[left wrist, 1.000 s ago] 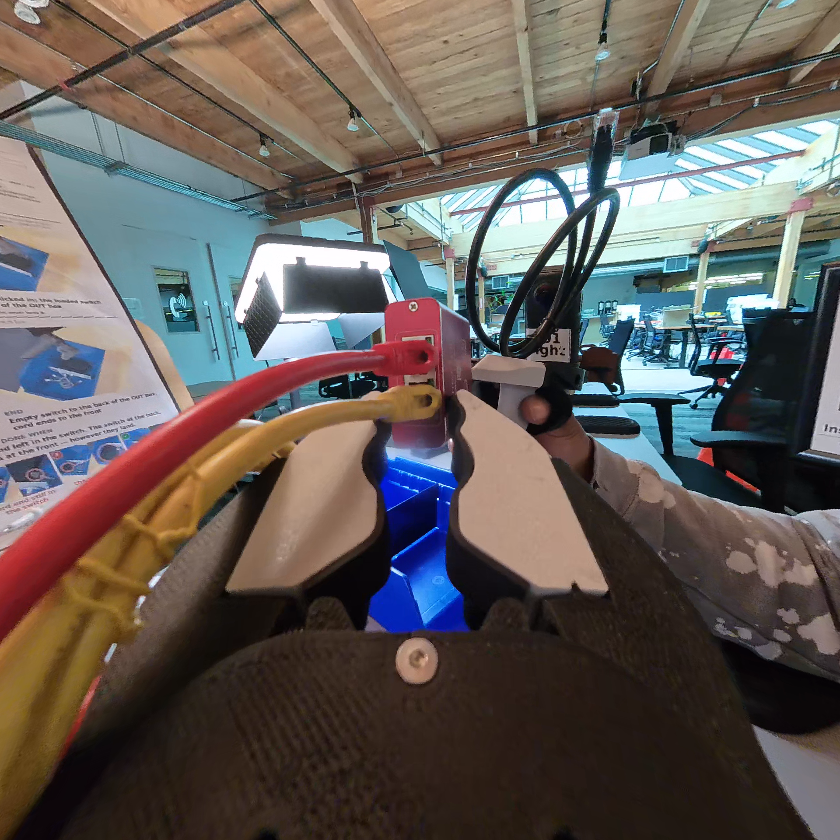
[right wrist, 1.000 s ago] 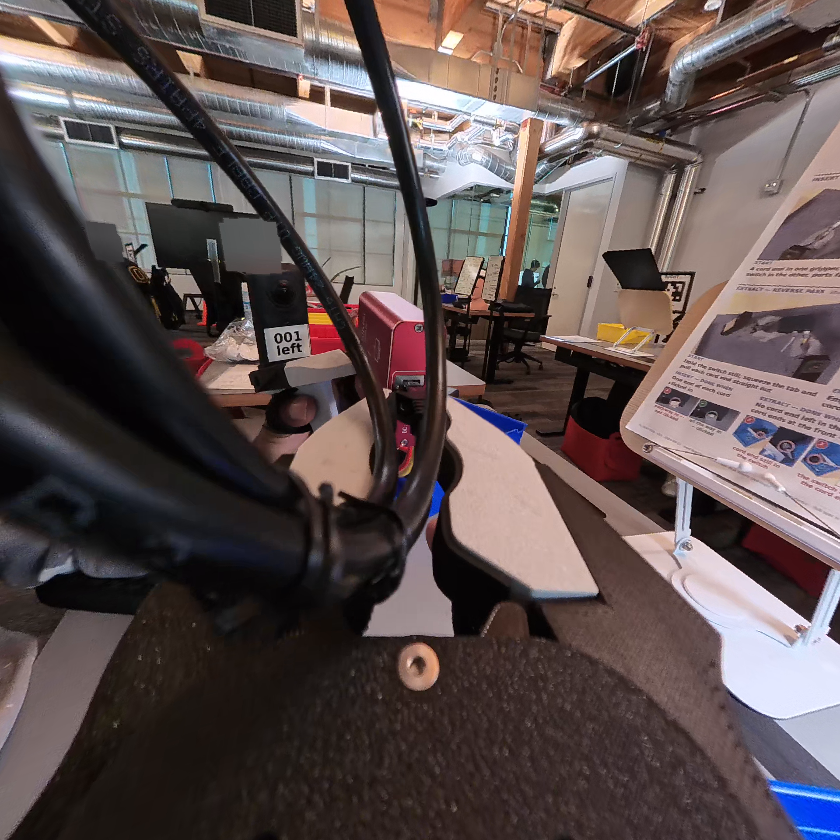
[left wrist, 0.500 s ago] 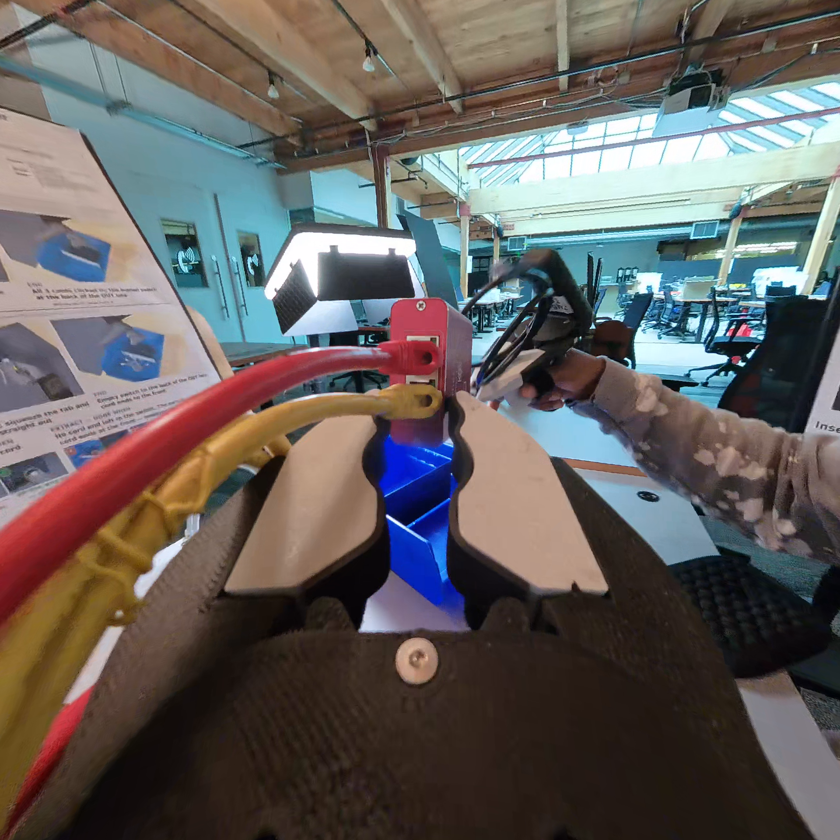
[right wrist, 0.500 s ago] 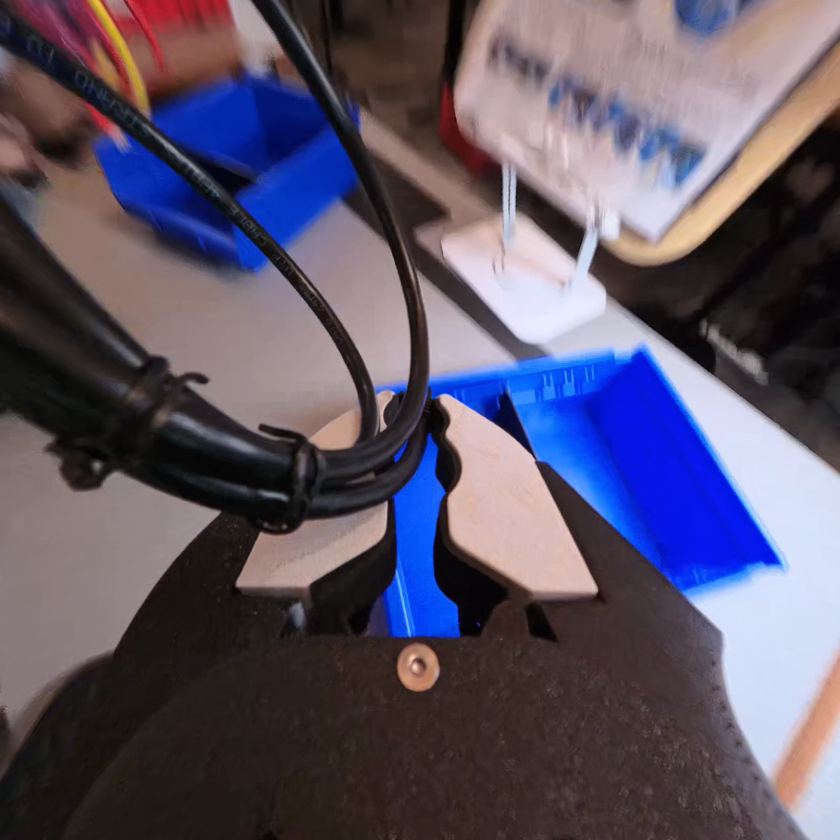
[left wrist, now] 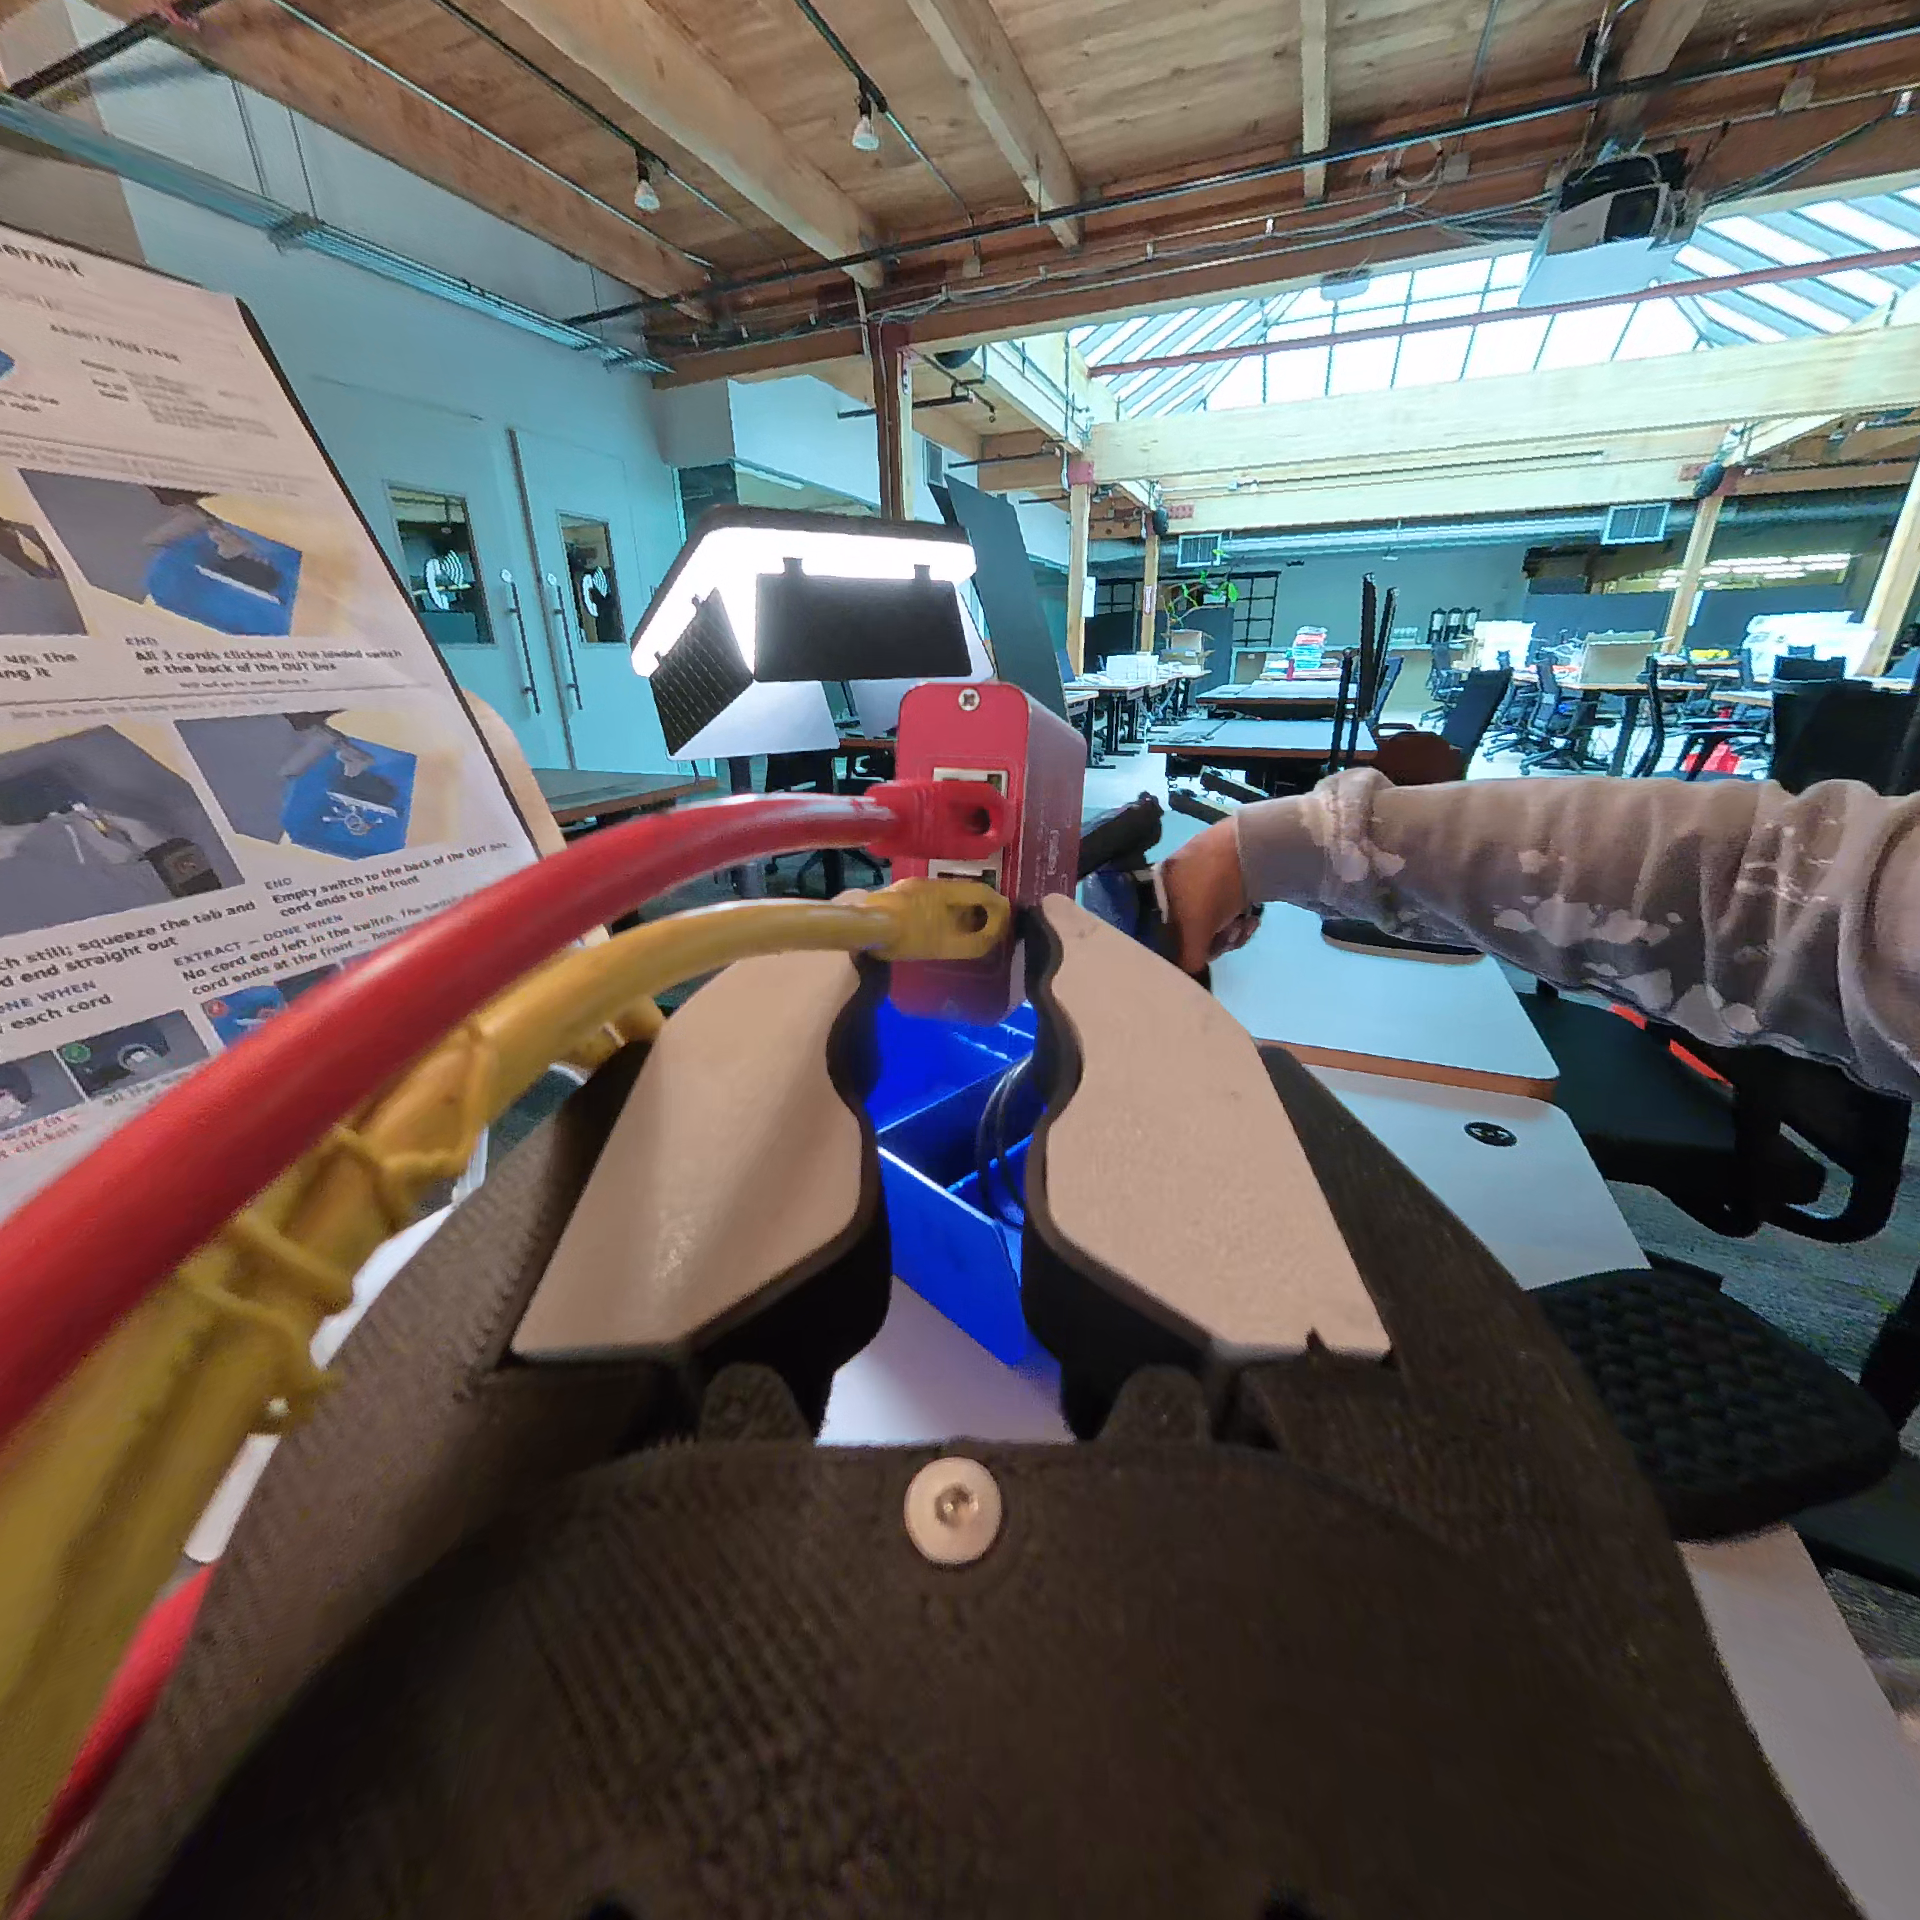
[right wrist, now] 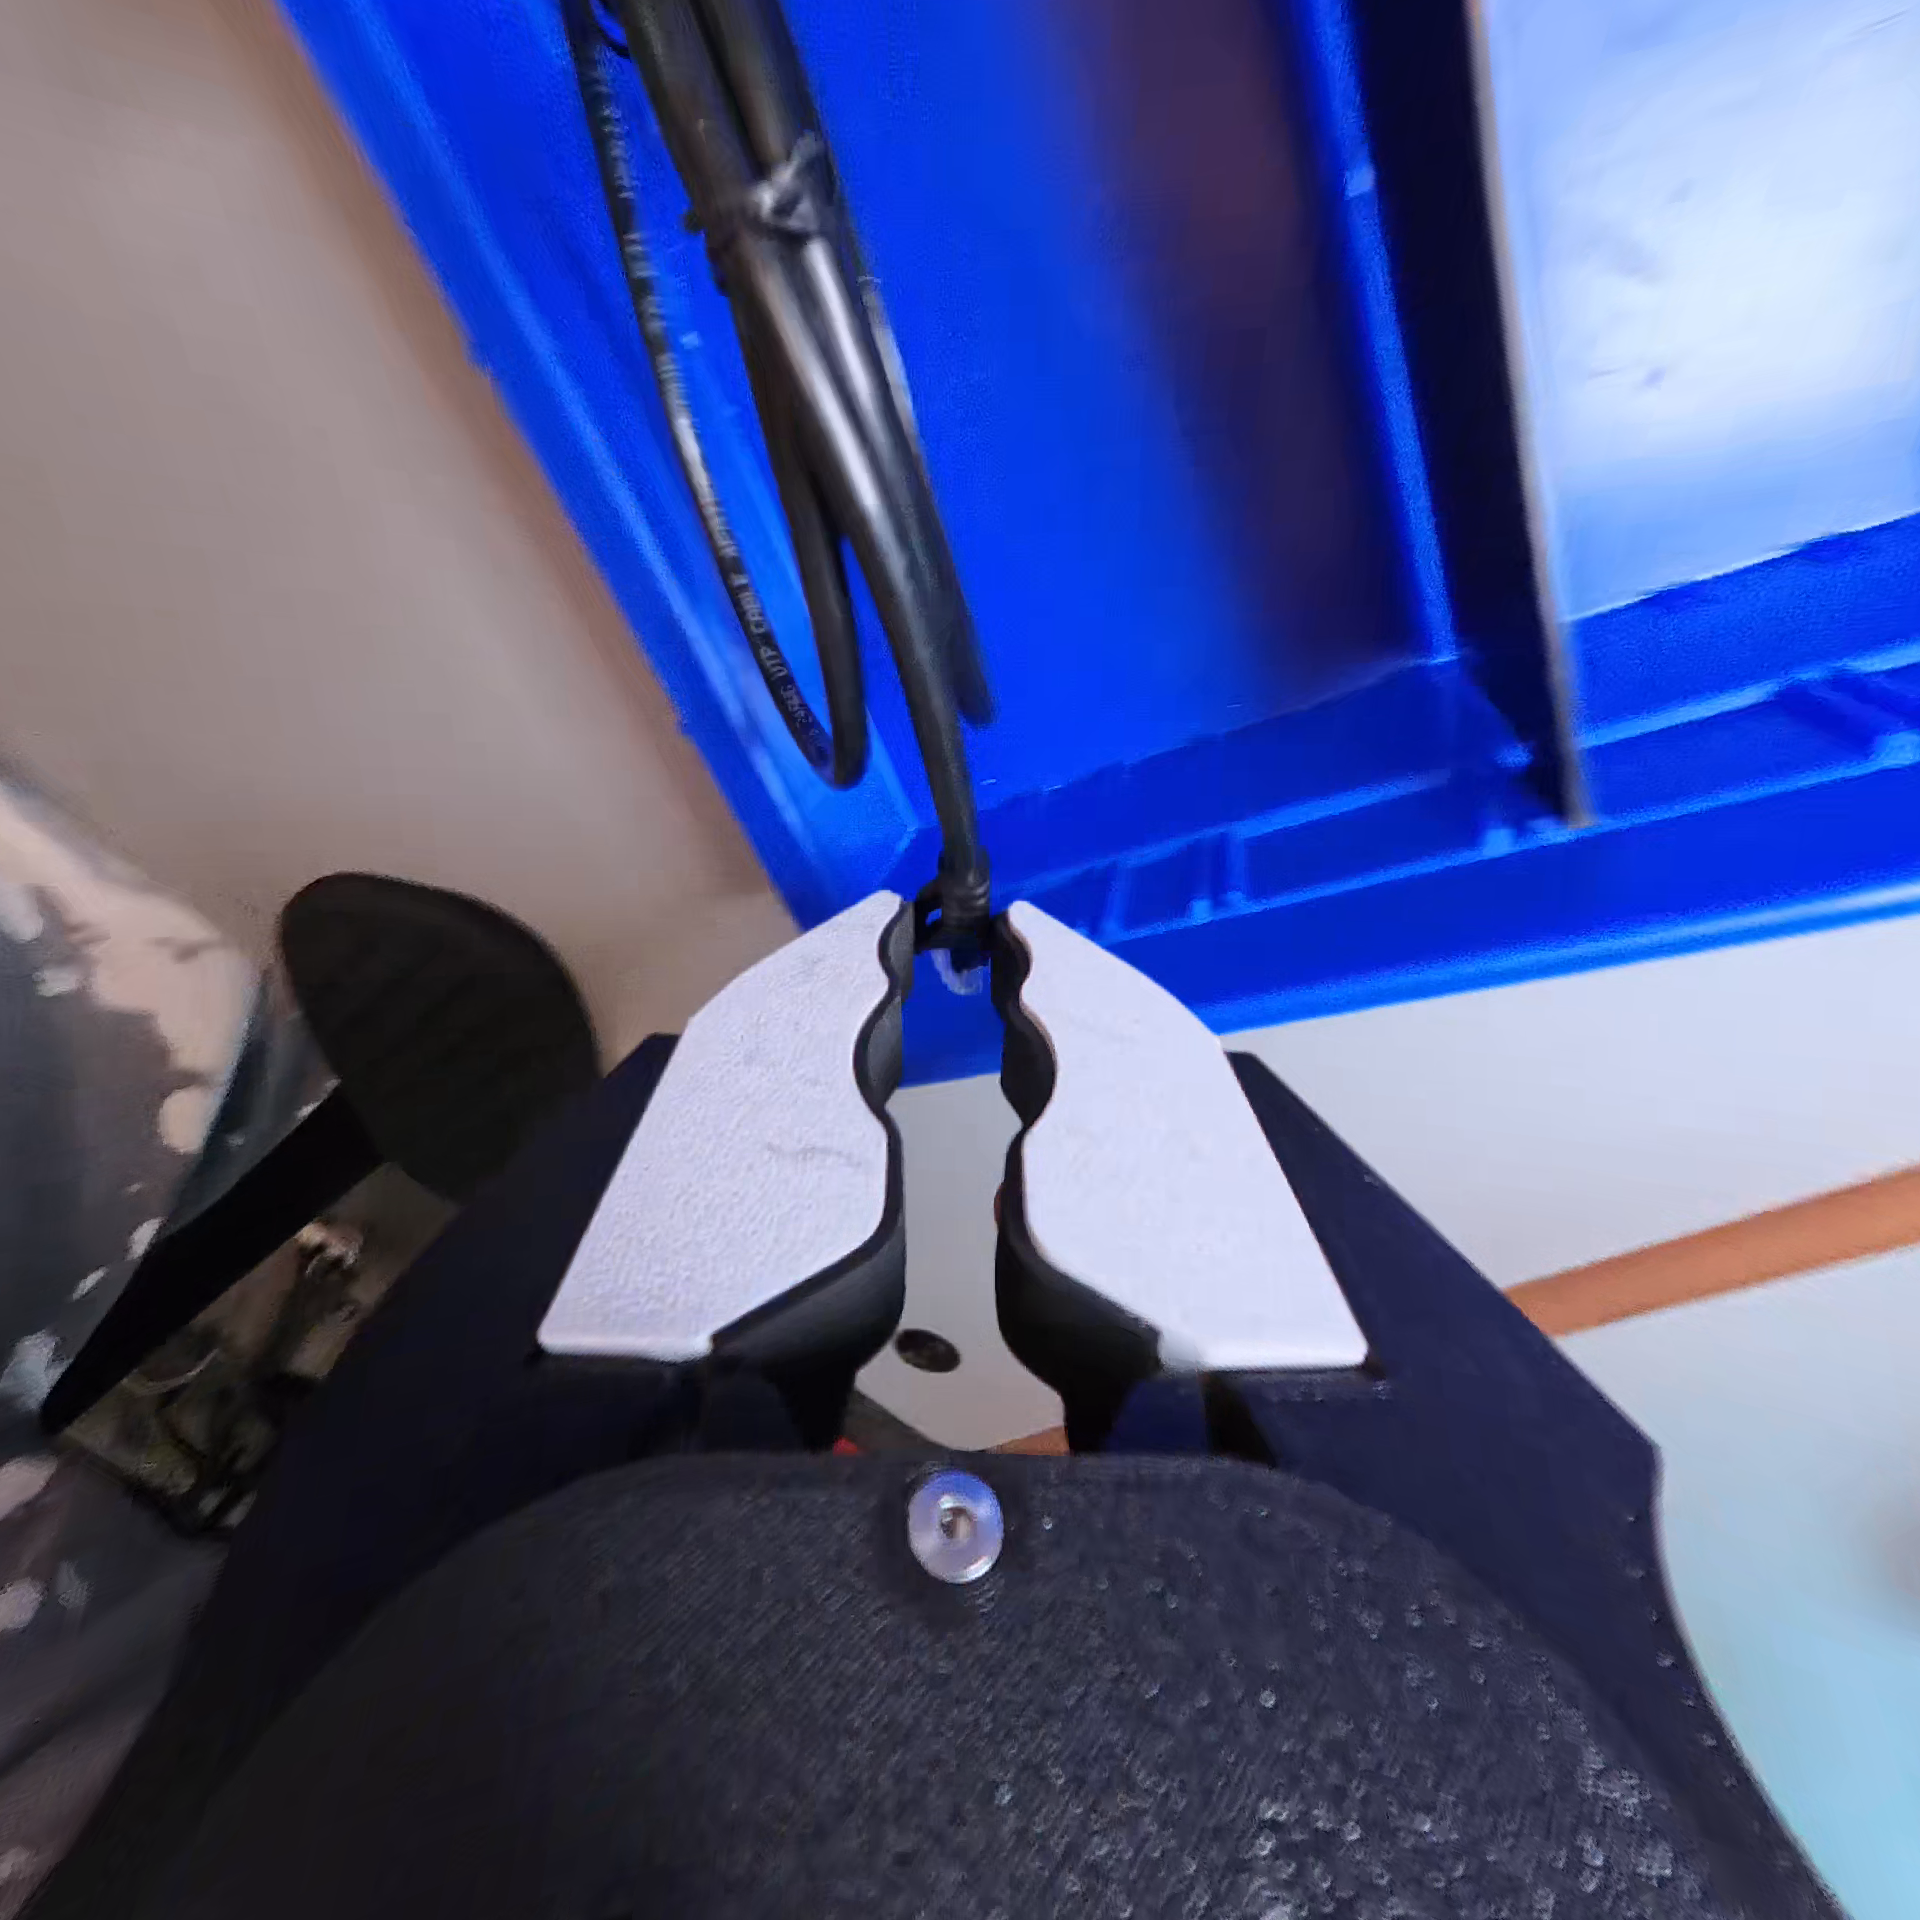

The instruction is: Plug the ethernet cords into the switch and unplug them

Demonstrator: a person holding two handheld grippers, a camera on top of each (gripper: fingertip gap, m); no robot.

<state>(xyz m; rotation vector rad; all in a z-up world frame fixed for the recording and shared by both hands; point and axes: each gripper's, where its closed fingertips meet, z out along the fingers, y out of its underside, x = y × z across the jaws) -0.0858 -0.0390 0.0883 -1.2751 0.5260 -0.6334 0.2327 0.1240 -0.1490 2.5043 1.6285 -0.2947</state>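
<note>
My left gripper is shut on the lower end of the red switch and holds it upright above the table. A red cord and a yellow cord are plugged into its front ports; the top port is empty. My right gripper is shut on the plug end of the black cord, whose tied coil hangs into a blue bin. In the left wrist view the black cord shows inside the blue bin, behind my fingers, with a person's sleeve reaching there.
An instruction board leans at the left. A lit lamp panel stands behind the switch. The white table has an orange edge; black office chairs sit at the right. A divider splits the blue bin.
My right gripper has swung down from beside the switch to the blue bin, carrying the black cord, whose coil now hangs in the bin. My left gripper keeps holding the switch.
</note>
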